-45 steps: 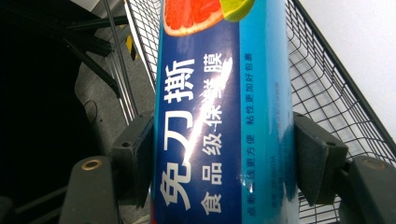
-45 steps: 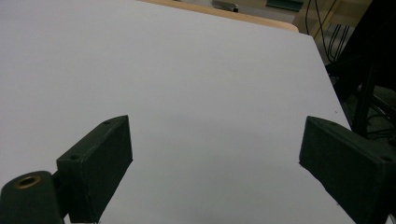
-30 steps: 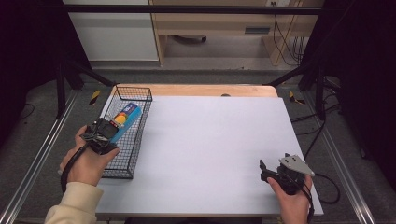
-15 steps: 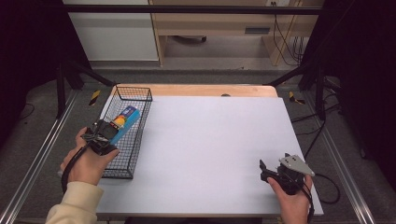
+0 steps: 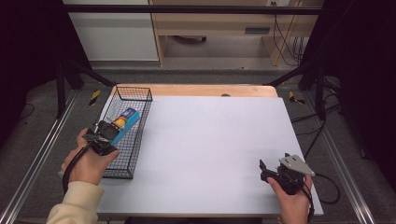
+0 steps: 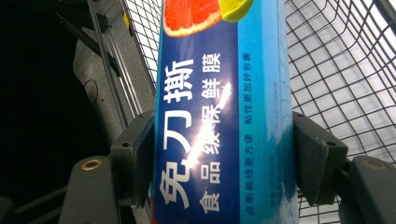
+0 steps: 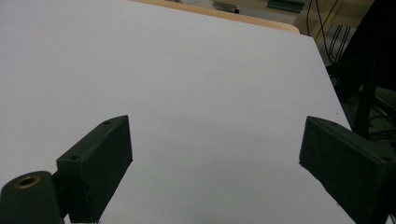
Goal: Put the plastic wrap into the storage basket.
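High view, far left: left gripper [image 5: 106,134] over the black wire basket [image 5: 140,91] at the tabletop's left edge, fingers [image 6: 135,163] clamped on both sides of a long blue cling-film box with fruit print and white Chinese lettering [image 6: 224,116], box lying over the basket. White tabletop [image 5: 210,140] bare across the middle. Near right corner: right gripper [image 5: 267,170] low over the surface, fingers [image 7: 100,163] spread wide, holding nothing.

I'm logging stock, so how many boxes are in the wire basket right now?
1: a blue cling-film box in the wire basket at the table's left edge, clamped by the left gripper. None seems hidden.
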Demonstrator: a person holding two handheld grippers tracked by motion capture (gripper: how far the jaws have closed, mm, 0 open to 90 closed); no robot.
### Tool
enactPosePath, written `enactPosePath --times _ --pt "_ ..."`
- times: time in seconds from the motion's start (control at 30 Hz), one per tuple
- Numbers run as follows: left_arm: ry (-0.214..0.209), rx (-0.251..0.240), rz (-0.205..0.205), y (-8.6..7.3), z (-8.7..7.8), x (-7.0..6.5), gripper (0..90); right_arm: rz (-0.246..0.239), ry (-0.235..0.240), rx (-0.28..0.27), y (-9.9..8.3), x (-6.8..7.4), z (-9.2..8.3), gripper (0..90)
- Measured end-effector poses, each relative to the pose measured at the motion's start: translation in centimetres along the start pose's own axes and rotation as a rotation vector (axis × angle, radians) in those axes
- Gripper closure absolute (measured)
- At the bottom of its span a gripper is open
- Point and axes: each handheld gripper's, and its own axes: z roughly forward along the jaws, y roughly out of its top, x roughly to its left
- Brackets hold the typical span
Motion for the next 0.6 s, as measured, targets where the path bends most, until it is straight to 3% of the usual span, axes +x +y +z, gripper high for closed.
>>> enactPosePath --times 0.27,0.6 --pt "-0.017 0.000 -0.020 0.01 0.40 -0.05 32.0 0.000 0.002 -0.001 0.00 0.00 0.00 9.7" --pt "-0.019 0.010 -0.007 -0.03 0.47 0.05 32.0 -0.002 0.003 -0.001 0.01 0.01 0.01 9.7"
